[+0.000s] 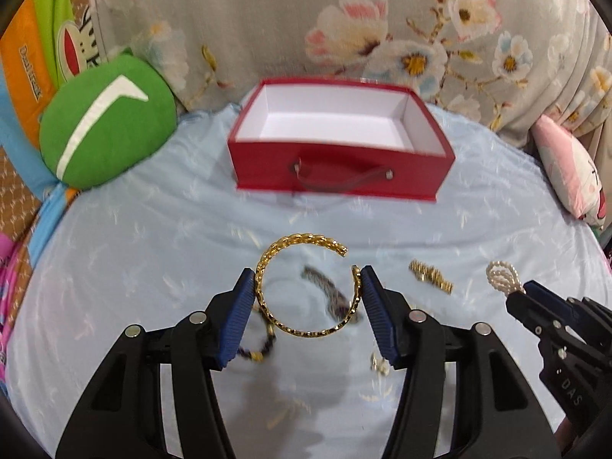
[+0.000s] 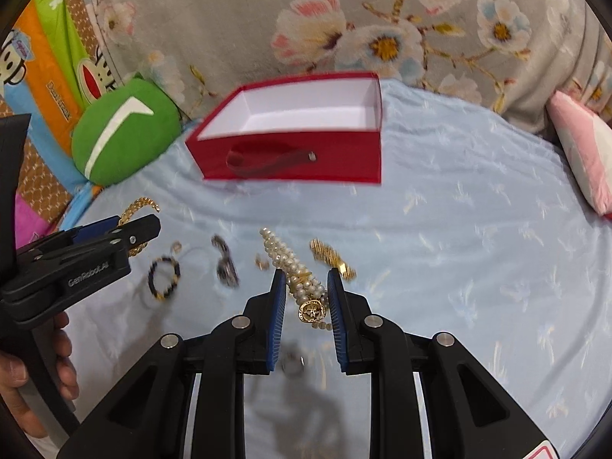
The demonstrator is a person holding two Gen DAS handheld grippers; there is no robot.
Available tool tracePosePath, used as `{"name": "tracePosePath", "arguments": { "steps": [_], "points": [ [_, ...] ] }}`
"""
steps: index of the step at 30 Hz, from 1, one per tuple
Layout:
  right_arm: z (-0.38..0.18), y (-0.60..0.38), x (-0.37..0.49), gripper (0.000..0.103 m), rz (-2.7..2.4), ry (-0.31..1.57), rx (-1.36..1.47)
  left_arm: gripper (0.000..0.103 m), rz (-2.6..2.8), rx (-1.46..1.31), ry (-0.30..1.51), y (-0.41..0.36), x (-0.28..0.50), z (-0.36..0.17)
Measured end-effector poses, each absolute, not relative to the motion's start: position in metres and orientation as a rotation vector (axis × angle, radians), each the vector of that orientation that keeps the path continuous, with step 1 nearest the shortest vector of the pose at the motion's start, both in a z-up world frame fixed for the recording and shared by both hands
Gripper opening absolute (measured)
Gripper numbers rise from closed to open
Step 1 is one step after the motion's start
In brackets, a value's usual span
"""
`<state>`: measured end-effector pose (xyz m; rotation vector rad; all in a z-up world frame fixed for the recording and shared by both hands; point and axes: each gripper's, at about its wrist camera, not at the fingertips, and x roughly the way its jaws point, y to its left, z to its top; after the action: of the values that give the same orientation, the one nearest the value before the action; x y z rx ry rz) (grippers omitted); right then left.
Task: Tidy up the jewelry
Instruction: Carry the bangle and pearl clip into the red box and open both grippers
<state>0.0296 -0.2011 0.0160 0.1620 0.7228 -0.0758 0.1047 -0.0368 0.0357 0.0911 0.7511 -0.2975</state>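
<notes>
The left hand-held gripper [image 1: 308, 296] is clamped across a gold open bangle [image 1: 306, 287], one blue pad on each side of the ring, and the bangle hangs clear above the pale blue bedspread [image 1: 153, 248]. The right hand-held gripper [image 2: 306, 298] is closed on a pearl bracelet [image 2: 294, 267] with a round gold charm [image 2: 313, 311] dangling between its pads; the loop of pearls sticks out past the fingertips.

Ahead of both, at the far side of the bed, stands an open red box [image 1: 340, 168] with a white inside and a dark cord handle [image 1: 344, 181] on its near wall. Nothing stands between the grippers and the box.

On the bedspread under and around them lie loose pieces: a dark beaded bracelet with gold beads [image 2: 164, 277] to the left, a dark chain piece [image 2: 225, 262] near the middle, a small gold chain strip [image 2: 332, 258] just right of the pearls, and a small ring [image 2: 292, 365], blurred, close in.

A green round cushion [image 1: 107, 122] sits left of the box, a pink pillow [image 1: 570, 172] at the far right, and a flowered grey blanket [image 1: 344, 19] behind. The person's left hand [image 2: 38, 363] shows at the left edge of the right wrist view.
</notes>
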Motion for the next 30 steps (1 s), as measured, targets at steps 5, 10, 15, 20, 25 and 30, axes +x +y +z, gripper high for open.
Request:
{"name": "tracePosePath", "arguments": {
  "steps": [5,10,15,20,25,30],
  "points": [
    [0.063,-0.212,0.082,0.021,-0.047,0.631,0.155,0.054,-0.294,0.076,0.664,-0.034,0.141,0.078],
    [0.089,-0.225,0.145,0.021,-0.046,0.596,0.133,0.054,-0.256,0.087,0.573,-0.04,0.192,0.111],
    [0.086,-0.24,0.22,0.021,-0.05,0.627,0.145,0.054,-0.241,0.098,0.555,-0.059,0.253,0.117],
    [0.061,-0.26,0.282,0.021,-0.054,0.693,0.212,0.055,-0.214,0.109,0.574,-0.079,0.308,0.1],
    [0.038,-0.28,0.329,0.021,-0.075,0.745,0.26,0.055,-0.216,0.101,0.638,-0.094,0.358,0.077],
    [0.014,-0.29,0.36,0.021,-0.089,0.791,0.268,0.055,-0.212,0.085,0.7,-0.107,0.392,0.051]
  ]
}}
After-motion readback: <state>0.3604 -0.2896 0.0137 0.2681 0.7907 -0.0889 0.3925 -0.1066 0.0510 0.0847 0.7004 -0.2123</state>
